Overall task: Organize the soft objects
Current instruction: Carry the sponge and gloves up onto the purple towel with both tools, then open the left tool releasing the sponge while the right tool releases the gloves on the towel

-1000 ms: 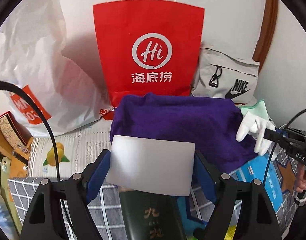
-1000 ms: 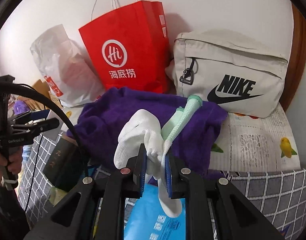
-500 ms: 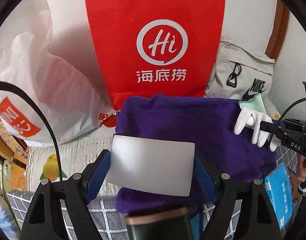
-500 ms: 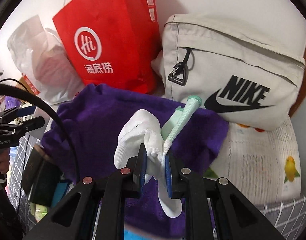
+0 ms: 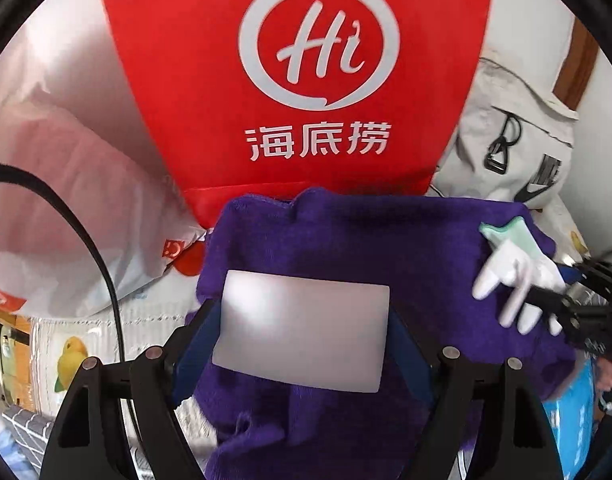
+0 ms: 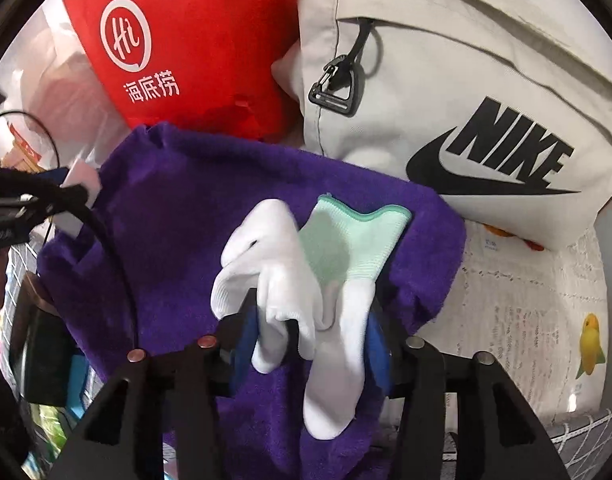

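Left wrist view: the left gripper is clamping a flat silvery-grey card between its blue pads, the card lying crosswise above a purple towel. Behind the towel a red paper bag with a white round logo is standing upright, flanked by a white plastic bag on one side and a pale grey pouch on the other. At the right edge of this view the right gripper is reaching in over the towel, with a white glove at its tip.

Right wrist view: the right gripper is opening its jaws, the blue pads standing apart on either side of the white glove. The glove, with its mint-green cuff spreading flat, is lying on the purple towel, its fingers hanging down between the pads; whether the pads are still pressing on it cannot be told. The pale grey pouch, bearing a black printed logo, is leaning against the red paper bag behind the towel. A white sheet printed with small yellow birds is showing beside the towel, under the pouch.
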The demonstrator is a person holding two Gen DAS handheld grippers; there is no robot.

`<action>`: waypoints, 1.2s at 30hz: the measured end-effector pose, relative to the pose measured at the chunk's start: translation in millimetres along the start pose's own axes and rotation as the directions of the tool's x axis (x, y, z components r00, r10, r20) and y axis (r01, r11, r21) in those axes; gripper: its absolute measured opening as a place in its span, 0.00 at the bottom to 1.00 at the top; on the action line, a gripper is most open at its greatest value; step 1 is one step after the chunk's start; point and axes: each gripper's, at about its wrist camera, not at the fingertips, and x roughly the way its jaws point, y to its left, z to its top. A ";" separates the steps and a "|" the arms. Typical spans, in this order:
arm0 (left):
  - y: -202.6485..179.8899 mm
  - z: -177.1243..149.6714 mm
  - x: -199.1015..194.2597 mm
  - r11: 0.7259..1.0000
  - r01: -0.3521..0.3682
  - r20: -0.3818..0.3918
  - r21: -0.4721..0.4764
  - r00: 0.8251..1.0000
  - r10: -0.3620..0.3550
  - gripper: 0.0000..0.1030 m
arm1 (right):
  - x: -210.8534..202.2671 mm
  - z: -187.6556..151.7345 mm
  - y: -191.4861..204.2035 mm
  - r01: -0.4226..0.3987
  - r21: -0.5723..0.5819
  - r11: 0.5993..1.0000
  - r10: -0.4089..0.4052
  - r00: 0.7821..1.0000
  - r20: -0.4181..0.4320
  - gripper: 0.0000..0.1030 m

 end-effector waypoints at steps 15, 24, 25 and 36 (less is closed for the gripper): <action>-2.3 29.6 53.4 0.999 0.000 -0.086 -0.044 0.996 -0.004 0.80 | -48.7 -15.9 2.1 0.038 -0.056 0.998 -0.033 0.995 0.094 0.60; 8.9 29.0 54.1 0.994 0.009 -0.120 -0.113 0.992 -0.022 0.90 | -67.2 -12.3 17.0 0.027 -0.071 0.997 -0.017 0.990 0.143 0.62; 10.8 26.7 49.5 0.994 0.006 -0.118 -0.111 0.993 -0.019 0.90 | -69.9 -13.2 18.3 0.030 -0.072 0.997 -0.019 0.989 0.145 0.62; -0.4 1.4 -19.2 0.992 0.062 -0.099 -0.106 0.992 -0.073 0.90 | -99.8 -34.7 41.4 -0.015 -0.071 0.997 0.025 0.988 0.152 0.63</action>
